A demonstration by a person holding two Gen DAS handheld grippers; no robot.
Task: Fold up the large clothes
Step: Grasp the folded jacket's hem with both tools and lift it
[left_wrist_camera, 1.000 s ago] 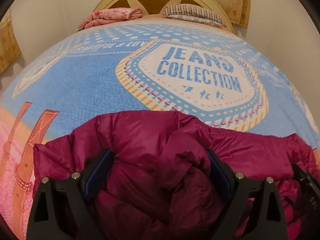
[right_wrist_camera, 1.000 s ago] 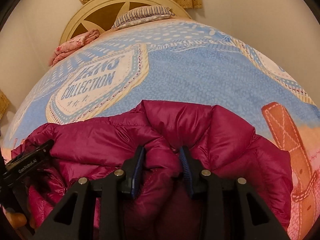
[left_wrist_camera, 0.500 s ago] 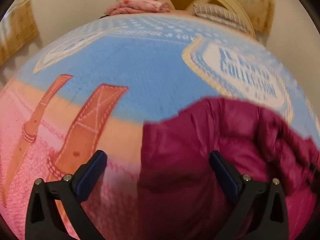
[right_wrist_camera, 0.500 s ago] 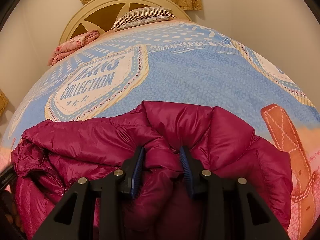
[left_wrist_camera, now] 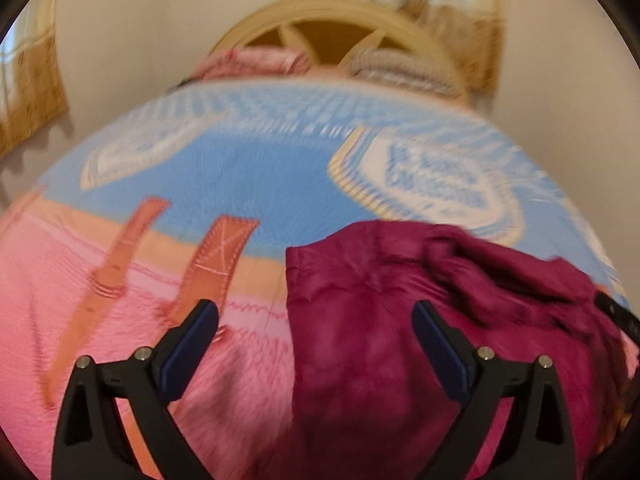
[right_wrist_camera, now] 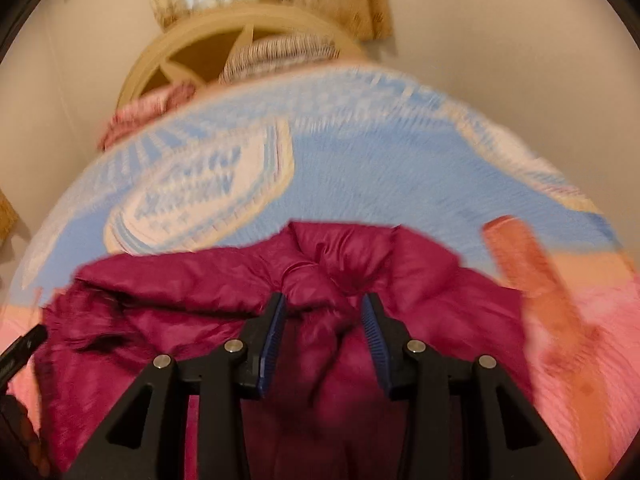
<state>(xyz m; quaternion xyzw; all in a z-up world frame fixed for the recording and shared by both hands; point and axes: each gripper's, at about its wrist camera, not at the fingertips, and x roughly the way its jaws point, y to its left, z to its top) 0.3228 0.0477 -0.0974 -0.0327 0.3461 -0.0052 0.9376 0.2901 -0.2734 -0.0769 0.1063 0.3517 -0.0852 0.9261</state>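
Observation:
A crumpled magenta puffer jacket (left_wrist_camera: 400, 320) lies on the near part of the bed; it also shows in the right wrist view (right_wrist_camera: 224, 292). My left gripper (left_wrist_camera: 316, 320) is open and empty, over the jacket's left edge, with its left finger over bare pink bedspread. My right gripper (right_wrist_camera: 324, 312) is shut on a thick bunch of the jacket's fabric. Both views are motion-blurred. The other gripper's black body shows at the far right of the left wrist view (left_wrist_camera: 616, 312) and at the far left of the right wrist view (right_wrist_camera: 20, 348).
The bedspread (left_wrist_camera: 256, 184) is blue and pink with a jeans-label print. At the far end stand a cream headboard (left_wrist_camera: 332, 20), a pink folded cloth (left_wrist_camera: 256, 60) and a striped pillow (left_wrist_camera: 404, 68). Curtains hang behind; walls flank the bed.
My left gripper has let go of the jacket and swung left to its edge, then pulled back. My right gripper keeps its hold and has lifted and moved, with the jacket shifting.

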